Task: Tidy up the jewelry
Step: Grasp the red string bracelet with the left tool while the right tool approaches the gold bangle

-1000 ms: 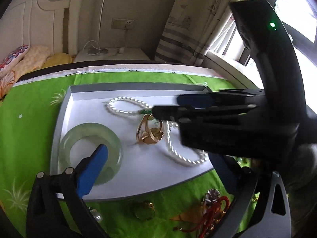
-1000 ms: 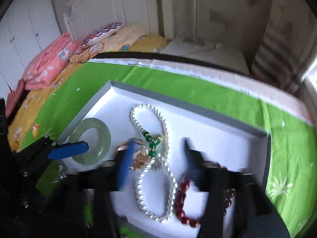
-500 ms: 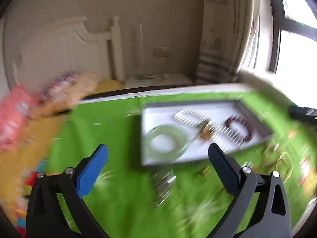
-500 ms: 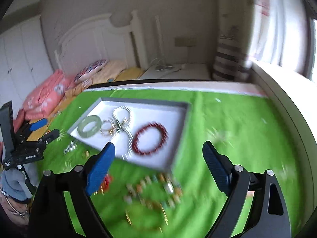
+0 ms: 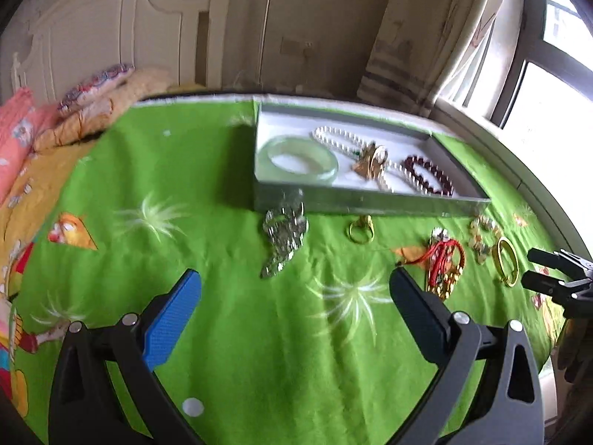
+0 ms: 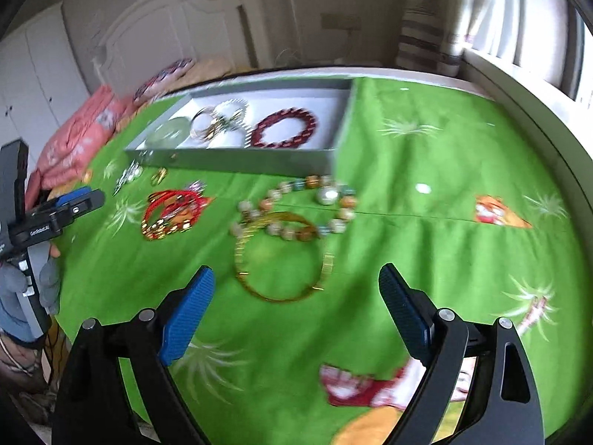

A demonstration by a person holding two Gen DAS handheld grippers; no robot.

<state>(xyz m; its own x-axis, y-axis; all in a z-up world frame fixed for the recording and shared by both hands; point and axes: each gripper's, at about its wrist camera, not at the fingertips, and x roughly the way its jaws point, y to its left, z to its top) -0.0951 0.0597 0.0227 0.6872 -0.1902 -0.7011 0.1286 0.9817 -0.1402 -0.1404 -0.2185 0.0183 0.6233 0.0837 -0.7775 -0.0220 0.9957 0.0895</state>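
Note:
A grey tray [image 5: 370,200] on the green cloth holds a jade bangle [image 5: 296,159], a pearl necklace [image 5: 341,139], a gold piece [image 5: 372,161] and a dark red bead bracelet [image 5: 430,174]. In front of it lie a silver piece [image 5: 283,235], a gold ring [image 5: 359,230], a red cord bundle [image 5: 444,263], a stone bead bracelet [image 6: 326,194] and a gold bangle [image 6: 259,293]. My left gripper [image 5: 294,274] hangs open over bare cloth, short of the silver piece. My right gripper [image 6: 296,270] is open and empty, with the gold bangle just beyond its tips.
The green cloth [image 5: 259,333] covers a bed. Pillows [image 5: 92,111] and a white headboard [image 5: 111,29] stand at the back left. A window sill [image 6: 519,85] runs along the right. A gloved hand [image 6: 22,285] holds the left gripper [image 6: 87,196] at the cloth's left edge.
Both grippers have pulled back from over the tray toward the near side of the cloth. The right jaws stand wider than a second ago. The loose jewellery before the tray has come into view.

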